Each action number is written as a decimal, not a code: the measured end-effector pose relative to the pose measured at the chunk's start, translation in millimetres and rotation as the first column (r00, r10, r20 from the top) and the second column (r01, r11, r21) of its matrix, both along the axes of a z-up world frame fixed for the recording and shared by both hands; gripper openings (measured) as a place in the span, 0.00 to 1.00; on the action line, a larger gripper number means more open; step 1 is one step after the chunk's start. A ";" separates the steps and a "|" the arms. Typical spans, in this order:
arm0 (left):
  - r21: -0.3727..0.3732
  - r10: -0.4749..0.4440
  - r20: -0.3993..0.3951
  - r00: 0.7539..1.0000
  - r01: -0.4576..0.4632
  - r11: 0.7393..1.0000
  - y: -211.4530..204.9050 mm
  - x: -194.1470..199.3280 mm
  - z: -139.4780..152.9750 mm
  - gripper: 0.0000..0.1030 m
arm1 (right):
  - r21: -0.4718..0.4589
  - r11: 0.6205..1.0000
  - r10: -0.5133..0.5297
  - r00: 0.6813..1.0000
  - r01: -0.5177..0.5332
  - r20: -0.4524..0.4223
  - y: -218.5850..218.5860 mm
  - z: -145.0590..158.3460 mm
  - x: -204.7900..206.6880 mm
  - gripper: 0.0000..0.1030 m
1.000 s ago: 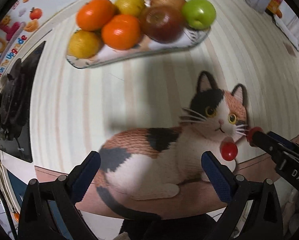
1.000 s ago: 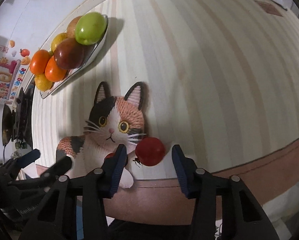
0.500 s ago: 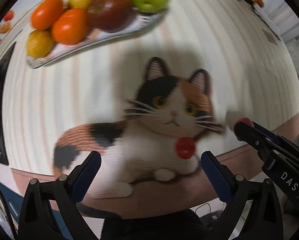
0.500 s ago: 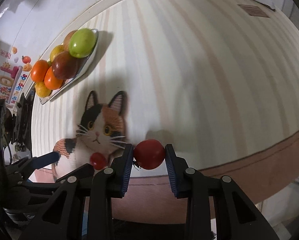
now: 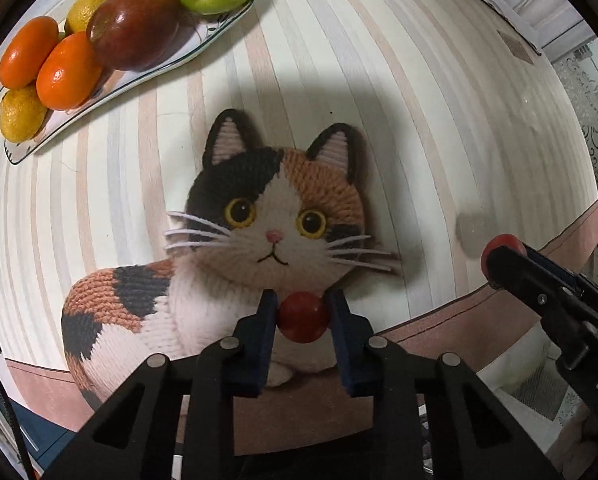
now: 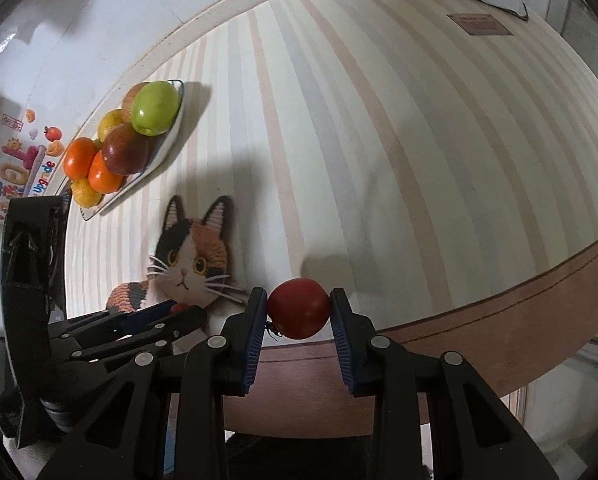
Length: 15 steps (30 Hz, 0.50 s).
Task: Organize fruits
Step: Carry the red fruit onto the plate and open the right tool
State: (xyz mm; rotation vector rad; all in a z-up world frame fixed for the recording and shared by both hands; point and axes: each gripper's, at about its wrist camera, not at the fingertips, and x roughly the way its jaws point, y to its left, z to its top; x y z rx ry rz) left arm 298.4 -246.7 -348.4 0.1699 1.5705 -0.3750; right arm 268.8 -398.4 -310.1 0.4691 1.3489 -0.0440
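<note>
Gripping one small red fruit each: left tool (image 5: 302,316) clamped on a tomato (image 5: 302,317) over the cat mat (image 5: 259,216), right tool (image 6: 298,309) pinching another (image 6: 299,308), lifted, prob bound for the plate (image 5: 215,30) at 11 o'clock. Plate count: 2 oranges, 2 lemons, 1 green, 1 dark red, 1 half hidden. Worktop (image 5: 439,120) otherwise bare of fruit

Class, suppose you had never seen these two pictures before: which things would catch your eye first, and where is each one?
First, the knitted calico cat mat lying flat on the striped tablecloth, near its front edge. Next, a small red tomato in each gripper: the left gripper is shut on one tomato over the cat's chest, the right gripper on another tomato. Behind the cat, a plate is piled with bright fruit.
</note>
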 end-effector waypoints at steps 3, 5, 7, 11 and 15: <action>-0.018 0.030 0.013 0.999 -0.030 0.999 19.0 6.5 9.7 0.23 | 0.005 1.000 0.015 1.000 -0.015 0.020 5.4 7.5 4.9 0.34; -0.038 0.063 0.021 0.998 -0.062 0.997 31.3 13.2 19.7 0.23 | 0.010 1.000 0.025 0.999 -0.025 0.035 9.8 12.2 11.5 0.34; -0.066 0.102 0.031 0.994 -0.100 0.993 44.5 20.2 34.6 0.23 | 0.027 0.999 0.040 0.998 -0.041 0.052 19.2 16.3 25.0 0.34; -0.125 0.209 0.065 0.976 -0.200 0.972 83.0 39.7 69.2 0.23 | 0.048 0.996 0.072 0.992 -0.077 0.109 42.2 26.8 59.6 0.34; -0.174 0.320 0.089 0.943 -0.302 0.937 133.0 63.4 90.4 0.23 | 0.063 0.991 0.108 0.983 -0.119 0.150 70.5 32.8 102.2 0.34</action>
